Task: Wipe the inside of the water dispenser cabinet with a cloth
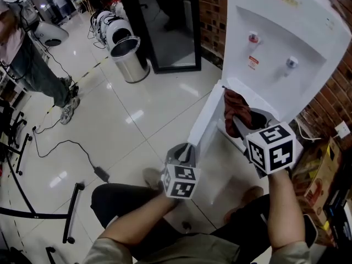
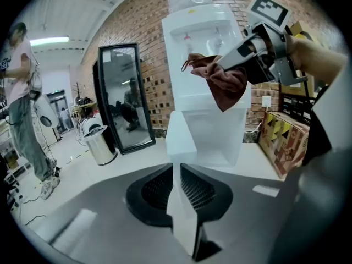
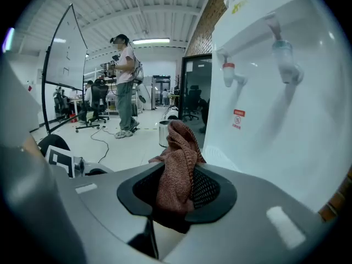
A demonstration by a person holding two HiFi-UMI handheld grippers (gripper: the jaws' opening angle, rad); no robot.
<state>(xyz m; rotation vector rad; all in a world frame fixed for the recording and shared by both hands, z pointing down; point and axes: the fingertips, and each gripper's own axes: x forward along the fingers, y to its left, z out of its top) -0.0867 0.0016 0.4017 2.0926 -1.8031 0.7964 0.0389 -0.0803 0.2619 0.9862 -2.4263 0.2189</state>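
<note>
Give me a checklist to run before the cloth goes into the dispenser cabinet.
1. Cloth gripped by the right claw: ok, pinched between its jaws.
2. Cabinet door held by the left claw: ok, its jaws are clamped on the door's edge.
3. Door open: ok, swung out from the water dispenser.
4. Cloth touching the cabinet's inside: not ok, it hangs outside, in front of the dispenser.
5. Cabinet interior free of items: cannot tell, only part of it shows.
</note>
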